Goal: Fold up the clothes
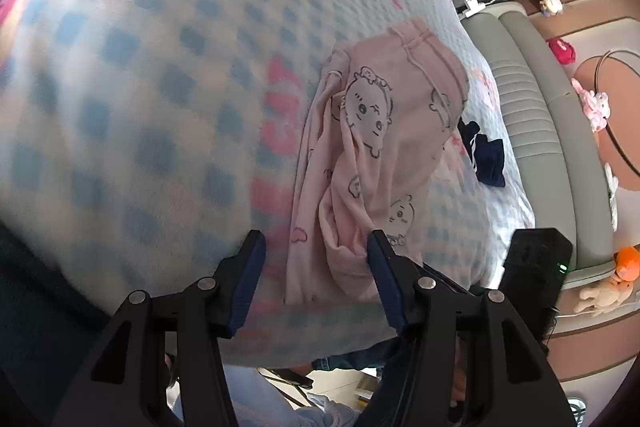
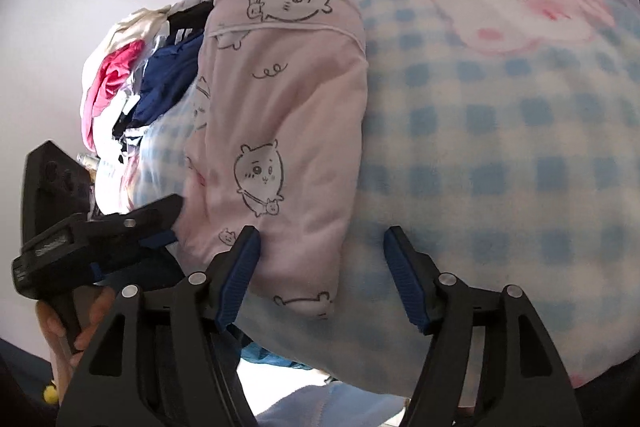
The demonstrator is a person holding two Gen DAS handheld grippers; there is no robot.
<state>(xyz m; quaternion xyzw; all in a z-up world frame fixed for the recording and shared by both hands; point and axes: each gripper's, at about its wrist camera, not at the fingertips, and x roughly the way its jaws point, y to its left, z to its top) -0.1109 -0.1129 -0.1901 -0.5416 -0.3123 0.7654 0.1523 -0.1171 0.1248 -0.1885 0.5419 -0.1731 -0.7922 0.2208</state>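
Pink printed garment (image 2: pixel 280 131) folded narrow on checked blanket (image 2: pixel 500 167), near edge. Left gripper (image 1: pixel 316 259) and right gripper (image 2: pixel 320 255): jaws released, straddling near end. Next, likely: clamp hem, fold toward far end.

Garment (image 2: pixel 280 131) on blanket (image 2: pixel 500 167)

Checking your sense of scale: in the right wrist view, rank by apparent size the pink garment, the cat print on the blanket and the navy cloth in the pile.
1. Pink garment
2. Cat print
3. Navy cloth, partly hidden, so unsure.
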